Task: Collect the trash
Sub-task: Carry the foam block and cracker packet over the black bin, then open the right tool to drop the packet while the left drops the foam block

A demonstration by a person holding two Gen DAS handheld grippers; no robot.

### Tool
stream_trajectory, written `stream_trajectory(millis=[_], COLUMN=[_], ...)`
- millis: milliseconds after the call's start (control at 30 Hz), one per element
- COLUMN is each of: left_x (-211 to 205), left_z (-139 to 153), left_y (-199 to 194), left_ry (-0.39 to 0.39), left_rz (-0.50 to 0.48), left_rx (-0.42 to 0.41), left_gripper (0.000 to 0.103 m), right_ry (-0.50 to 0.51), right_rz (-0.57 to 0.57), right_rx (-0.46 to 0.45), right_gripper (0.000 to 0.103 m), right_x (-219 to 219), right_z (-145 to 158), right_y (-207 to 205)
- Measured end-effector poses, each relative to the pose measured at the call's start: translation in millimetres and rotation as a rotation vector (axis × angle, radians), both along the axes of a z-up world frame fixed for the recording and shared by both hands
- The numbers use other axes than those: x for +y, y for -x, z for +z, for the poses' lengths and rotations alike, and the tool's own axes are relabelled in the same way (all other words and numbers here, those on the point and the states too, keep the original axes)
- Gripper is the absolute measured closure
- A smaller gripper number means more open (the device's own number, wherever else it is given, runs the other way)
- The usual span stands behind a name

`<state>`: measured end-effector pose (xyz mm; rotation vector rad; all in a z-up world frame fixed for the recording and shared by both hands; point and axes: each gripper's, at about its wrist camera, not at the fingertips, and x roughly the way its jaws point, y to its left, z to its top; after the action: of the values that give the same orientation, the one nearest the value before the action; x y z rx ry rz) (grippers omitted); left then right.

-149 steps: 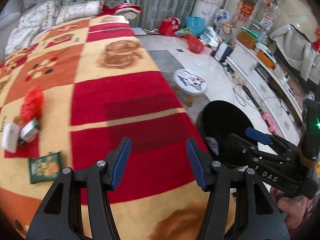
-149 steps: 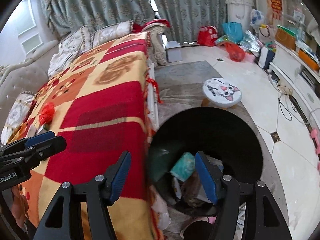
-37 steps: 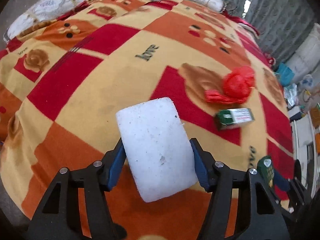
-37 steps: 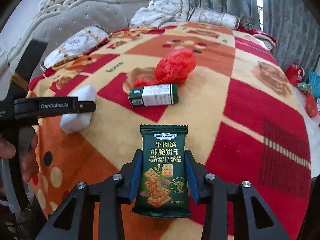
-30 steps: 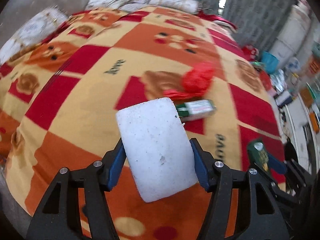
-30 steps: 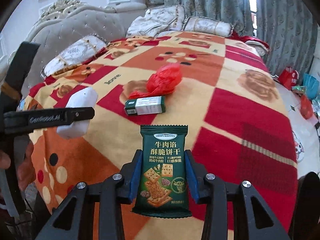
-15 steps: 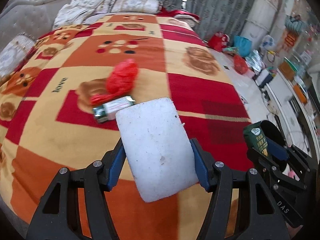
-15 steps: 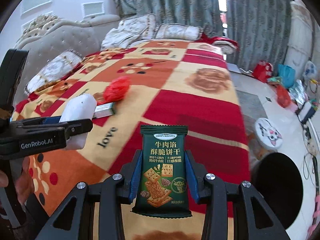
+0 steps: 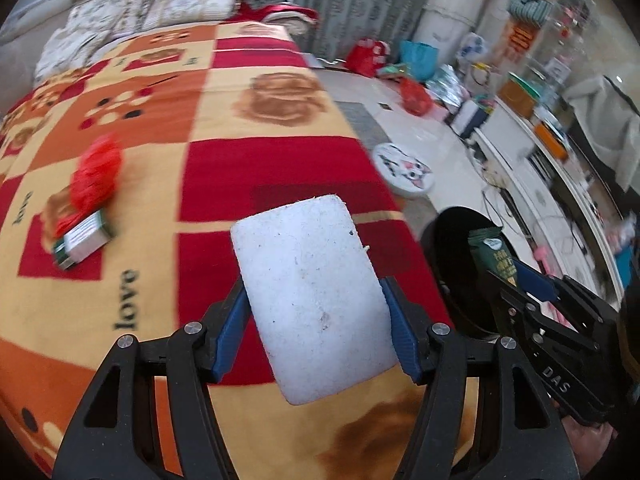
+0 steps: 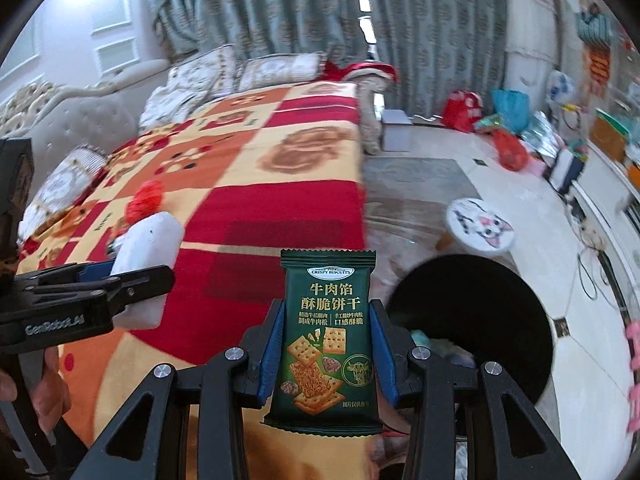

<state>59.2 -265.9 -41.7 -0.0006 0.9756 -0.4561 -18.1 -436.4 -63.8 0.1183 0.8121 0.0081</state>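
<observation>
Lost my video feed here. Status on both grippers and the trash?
Left hand-held gripper shut on white foam block. Right hand-held gripper shut on green biscuit packet. Black bin open, nothing blocking.

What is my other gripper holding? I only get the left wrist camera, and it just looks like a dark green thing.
Observer: The right gripper is shut on a biscuit packet. Its front shows square crackers.
Operator: Is the black bin empty? It looks all dark to me.
Observer: No. Something pale blue-green lies inside the bin, just behind the right gripper.
Operator: How does my white block look from there?
Observer: Side-on, the white block is thick and sticks out past the tips of the left gripper.
</observation>
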Motion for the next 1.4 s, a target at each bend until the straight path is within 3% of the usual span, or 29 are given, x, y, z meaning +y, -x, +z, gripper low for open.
stream_trajectory(millis=[500, 1100, 1400], left_x=[-88, -135, -139], left_z=[-2, -13, -14], left_y=[-2, -16, -21], left_ry=[0.034, 0.155, 0.203], left_rz=[-0.170, -0.262, -0.277], left_rx=[0.001, 0.080, 0.119], left_gripper=[0.038, 0.034, 0.029], right_ry=[-0.020, -0.068, -0.098], right_rz=[-0.167, -0.254, -0.301], right_rx=[0.045, 0.080, 0.073], right_gripper=[0.064, 0.064, 0.047], right_x=[-83, -127, -141], right_z=[-20, -37, -37], right_y=[10, 2, 8])
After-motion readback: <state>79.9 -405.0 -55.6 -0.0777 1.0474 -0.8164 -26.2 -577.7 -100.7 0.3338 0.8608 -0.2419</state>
